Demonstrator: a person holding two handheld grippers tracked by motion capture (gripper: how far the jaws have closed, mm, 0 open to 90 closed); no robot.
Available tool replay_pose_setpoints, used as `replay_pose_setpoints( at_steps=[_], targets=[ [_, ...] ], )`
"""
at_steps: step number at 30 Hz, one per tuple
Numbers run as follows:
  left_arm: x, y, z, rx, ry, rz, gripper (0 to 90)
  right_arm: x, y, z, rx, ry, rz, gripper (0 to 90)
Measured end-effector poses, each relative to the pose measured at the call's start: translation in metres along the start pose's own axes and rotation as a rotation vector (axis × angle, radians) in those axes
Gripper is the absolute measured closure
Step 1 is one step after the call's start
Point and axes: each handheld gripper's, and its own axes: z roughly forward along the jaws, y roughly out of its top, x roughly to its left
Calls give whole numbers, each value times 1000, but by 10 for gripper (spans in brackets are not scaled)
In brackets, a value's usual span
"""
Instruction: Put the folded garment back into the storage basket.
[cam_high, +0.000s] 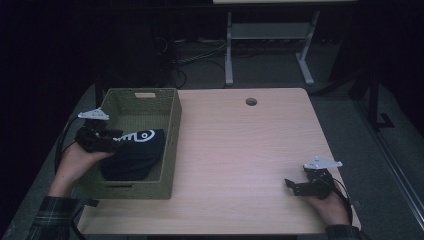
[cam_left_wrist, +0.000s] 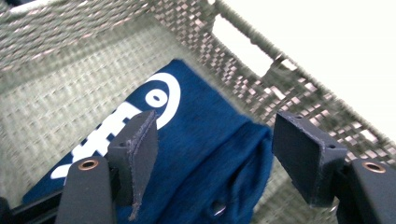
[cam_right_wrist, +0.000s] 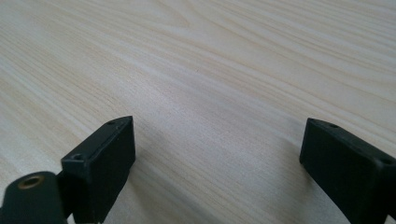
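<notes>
A pale wooden table (cam_high: 240, 160) is seen from above, with a round cable hole (cam_high: 251, 101) near its far edge at about 12 o'clock. At the table's 9 o'clock side a woven green basket (cam_high: 170, 145) is set, a handle slot cut into each end wall. Inside the basket, toward its near end, a folded dark blue garment (cam_high: 132, 157) with a white printed design is laid flat on the bottom, its print turned toward the 10 o'clock corner.

The left gripper (cam_high: 116, 136) is held over the basket's left wall, pointed toward 3 o'clock above the garment. In the left gripper view its jaws are spread wide, with blue cloth seen beneath the gap and nothing pressed between the pads (cam_left_wrist: 140, 149); the garment is judged to be released. The right gripper (cam_high: 292, 186) is rested at the table's 4 o'clock corner, and in the right gripper view its jaws are set wide apart over bare wood, with nothing between them.

The work in hand is judged to be the stowing of the garment in the basket, and this is judged to be nearly finished: the garment is already lying inside. What is left appears to be little more than the left hand (cam_high: 80, 160) being drawn clear of the basket.
</notes>
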Motion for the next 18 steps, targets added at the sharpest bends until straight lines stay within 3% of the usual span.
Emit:
replay_pose_setpoints(
  at_steps=[9, 13, 18],
  targets=[
    [-32, 18, 8, -68, -25, 33, 308, 0, 0, 0, -1, 2, -2, 102],
    [-52, 27, 17, -98, -48, 52, 304, 0, 0, 0, 0, 2, 0, 102],
    [-65, 30, 25, -122, -62, 56, 301, 0, 0, 0, -1, 2, -1, 102]
  ],
)
